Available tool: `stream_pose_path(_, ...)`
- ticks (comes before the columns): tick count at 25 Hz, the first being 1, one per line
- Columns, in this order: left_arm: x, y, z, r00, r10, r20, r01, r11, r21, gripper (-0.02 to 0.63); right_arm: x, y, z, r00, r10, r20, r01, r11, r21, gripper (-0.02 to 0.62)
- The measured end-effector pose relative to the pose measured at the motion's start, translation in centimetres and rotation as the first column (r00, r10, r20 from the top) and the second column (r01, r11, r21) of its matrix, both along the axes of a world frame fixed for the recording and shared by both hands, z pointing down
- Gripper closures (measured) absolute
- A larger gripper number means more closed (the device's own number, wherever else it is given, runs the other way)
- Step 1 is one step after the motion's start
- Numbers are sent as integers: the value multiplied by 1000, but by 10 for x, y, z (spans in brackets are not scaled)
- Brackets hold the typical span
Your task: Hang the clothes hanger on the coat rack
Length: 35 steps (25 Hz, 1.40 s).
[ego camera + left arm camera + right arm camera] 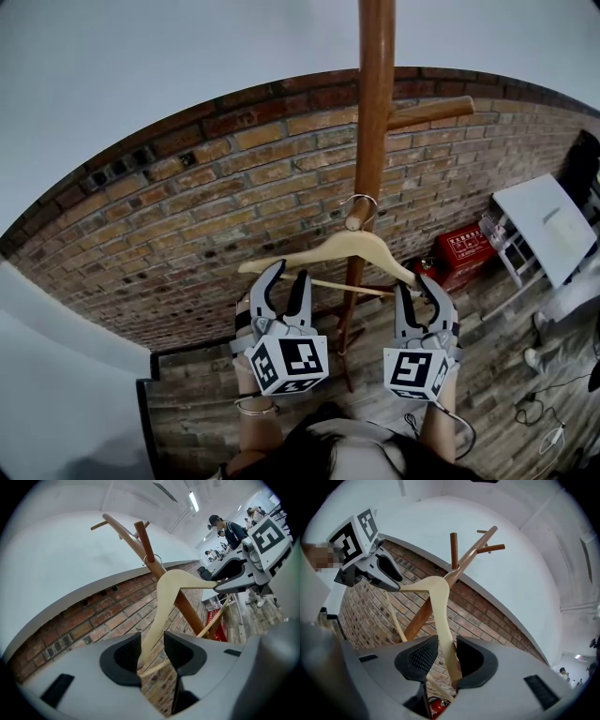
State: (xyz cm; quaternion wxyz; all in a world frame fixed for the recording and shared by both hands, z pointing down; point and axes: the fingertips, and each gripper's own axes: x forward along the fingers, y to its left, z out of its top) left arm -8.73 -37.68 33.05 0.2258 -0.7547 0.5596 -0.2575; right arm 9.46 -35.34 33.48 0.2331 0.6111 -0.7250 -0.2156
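Note:
A pale wooden clothes hanger (347,246) hangs by its metal hook (362,201) on a short lower peg of the brown wooden coat rack (375,112). My left gripper (284,279) stands open around the hanger's left arm (166,597), with a gap beside the wood. My right gripper (422,291) is open around the right arm (438,597), which leans against one pad. The left gripper view also shows the right gripper (234,576) at the hanger's far end. The right gripper view likewise shows the left gripper (370,569). The rack's pole (187,606) and upper pegs (485,543) rise behind.
A curved brick wall (187,206) stands behind the rack. A red fire extinguisher box (464,253) and a white table (548,225) stand to the right, and cables (544,436) lie on the wood floor. Several people (225,527) are far off.

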Motion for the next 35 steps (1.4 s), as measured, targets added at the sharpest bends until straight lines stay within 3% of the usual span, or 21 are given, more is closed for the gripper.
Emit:
stream_pose_path(12, -8, 28, 0, 1000, -12, -18, 13, 1000, 1, 449, -4, 23, -2, 1000, -14, 16, 14, 1000, 9, 462)
stream_pose_path(35, 9, 134, 15, 984, -1, -176, -6, 999, -39, 500, 1, 114, 9, 982, -108, 152, 108, 994, 7, 497)
